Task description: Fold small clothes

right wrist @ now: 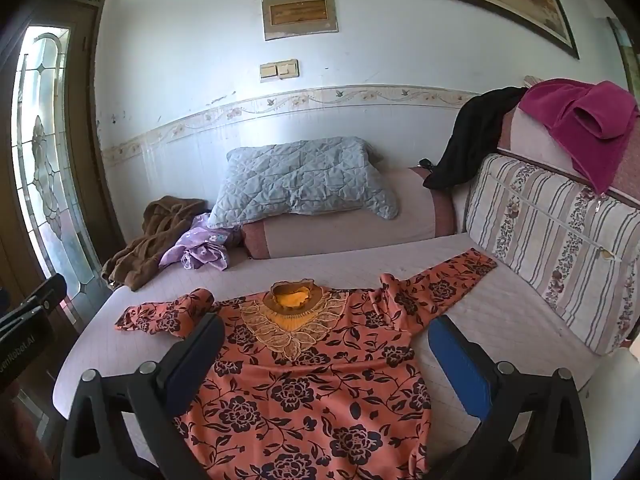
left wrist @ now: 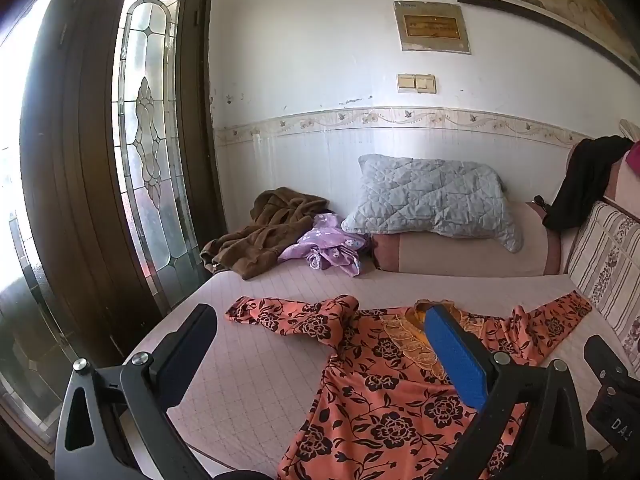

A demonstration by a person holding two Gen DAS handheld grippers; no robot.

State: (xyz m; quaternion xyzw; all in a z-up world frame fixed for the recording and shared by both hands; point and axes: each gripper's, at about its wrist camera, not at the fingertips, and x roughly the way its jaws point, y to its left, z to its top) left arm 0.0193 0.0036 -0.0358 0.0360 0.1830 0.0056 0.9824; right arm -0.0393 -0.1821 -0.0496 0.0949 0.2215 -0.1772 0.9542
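An orange top with black flowers and a yellow lace collar (right wrist: 304,384) lies spread face up on the pink mattress (right wrist: 480,312), both sleeves stretched out; the left sleeve is crumpled. It also shows in the left wrist view (left wrist: 384,392). My left gripper (left wrist: 320,320) is open and empty, held above the top's left side. My right gripper (right wrist: 326,332) is open and empty, held above the top's chest, jaws wide on either side of it. The left gripper's body shows at the right wrist view's left edge (right wrist: 28,320).
A brown garment (right wrist: 148,236) and a purple garment (right wrist: 200,252) lie heaped at the far left of the mattress. A grey quilted pillow (right wrist: 304,180) rests on a bolster (right wrist: 348,228). A striped cushion (right wrist: 560,248) with black and magenta clothes lines the right. A glass door (left wrist: 148,140) stands left.
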